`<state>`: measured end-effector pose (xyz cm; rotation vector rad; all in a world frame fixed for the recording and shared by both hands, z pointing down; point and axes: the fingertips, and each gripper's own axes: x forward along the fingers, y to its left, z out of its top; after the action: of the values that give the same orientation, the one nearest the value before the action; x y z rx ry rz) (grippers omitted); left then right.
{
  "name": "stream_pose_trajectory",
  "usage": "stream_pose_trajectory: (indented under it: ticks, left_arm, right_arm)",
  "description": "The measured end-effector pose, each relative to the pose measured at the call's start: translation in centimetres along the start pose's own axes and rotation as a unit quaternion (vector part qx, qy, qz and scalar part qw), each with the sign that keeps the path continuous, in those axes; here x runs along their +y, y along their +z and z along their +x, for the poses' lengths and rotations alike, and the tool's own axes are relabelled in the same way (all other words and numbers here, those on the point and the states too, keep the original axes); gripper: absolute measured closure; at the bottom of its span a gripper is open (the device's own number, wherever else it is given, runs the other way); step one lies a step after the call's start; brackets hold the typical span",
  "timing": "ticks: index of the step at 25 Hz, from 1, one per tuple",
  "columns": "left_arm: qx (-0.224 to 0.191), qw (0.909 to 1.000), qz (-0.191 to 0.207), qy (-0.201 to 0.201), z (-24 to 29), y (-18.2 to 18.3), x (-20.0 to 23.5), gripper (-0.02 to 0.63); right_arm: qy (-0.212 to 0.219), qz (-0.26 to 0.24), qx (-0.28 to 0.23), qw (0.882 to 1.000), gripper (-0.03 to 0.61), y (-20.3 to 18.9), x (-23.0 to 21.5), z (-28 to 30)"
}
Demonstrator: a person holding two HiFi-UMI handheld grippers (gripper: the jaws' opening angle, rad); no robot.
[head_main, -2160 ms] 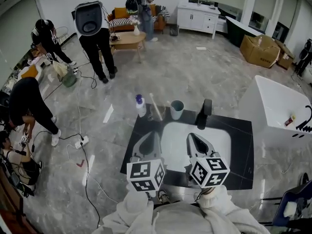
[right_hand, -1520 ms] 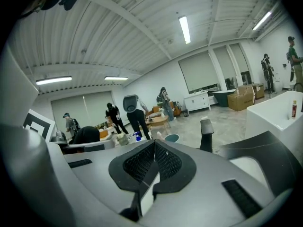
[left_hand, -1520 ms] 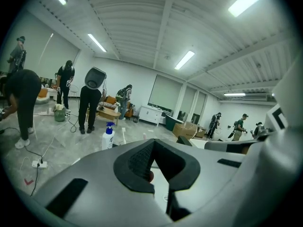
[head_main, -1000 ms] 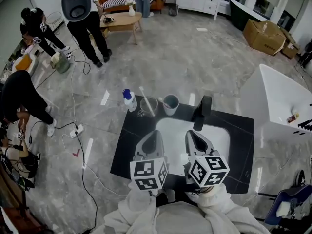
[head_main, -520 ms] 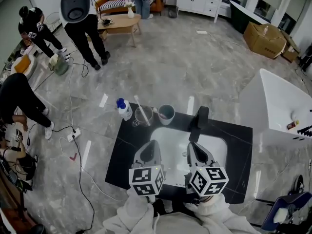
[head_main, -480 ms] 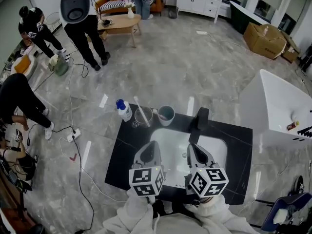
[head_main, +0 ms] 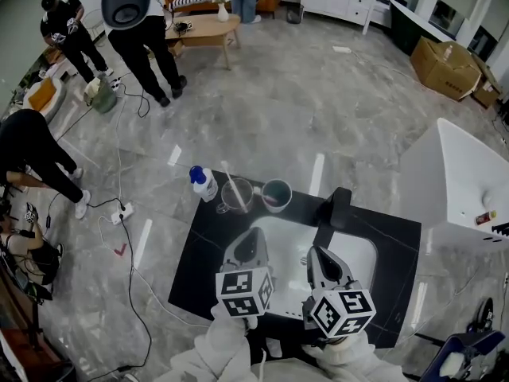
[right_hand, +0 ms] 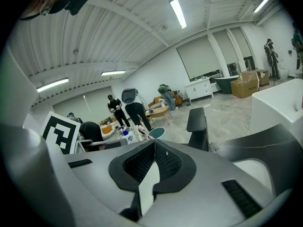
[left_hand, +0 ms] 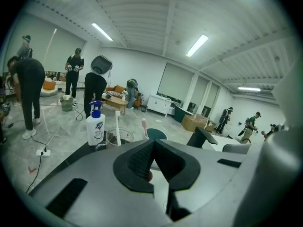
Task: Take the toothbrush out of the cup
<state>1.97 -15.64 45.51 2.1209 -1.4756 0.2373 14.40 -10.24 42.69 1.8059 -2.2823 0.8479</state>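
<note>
A clear glass cup (head_main: 236, 198) at the counter's far edge holds a white toothbrush (head_main: 232, 181) that leans left. Beside it, a teal cup (head_main: 277, 195) holds a pink toothbrush (left_hand: 144, 127). My left gripper (head_main: 254, 234) hovers over the white sink's near left side, shut and empty, well short of both cups. My right gripper (head_main: 315, 252) hangs level with it on the right, also shut on nothing. The left gripper view shows the clear cup (left_hand: 118, 137), the white toothbrush (left_hand: 118, 126) and the teal cup (left_hand: 156, 134) just beyond the closed jaws.
A white pump bottle (head_main: 203, 183) with a blue top stands left of the clear cup. A black faucet (head_main: 339, 206) rises behind the sink (head_main: 362, 251) in the black counter (head_main: 203, 257). Several people stand or bend on the floor further back, with cables lying there.
The head view has shifted a little. Both grippers stay shut over the sink's near side. Cups, toothbrushes and bottle keep their places on the counter.
</note>
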Motion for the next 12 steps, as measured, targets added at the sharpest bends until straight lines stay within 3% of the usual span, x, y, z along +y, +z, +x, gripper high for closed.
stream_pose_trajectory:
  ticks: [12]
  left_arm:
    - [0.01, 0.9997, -0.024, 0.006, 4.3, 0.0, 1.5, 0.615]
  right_arm:
    - [0.028, 0.007, 0.026, 0.999, 0.555, -0.9, 0.9, 2.7]
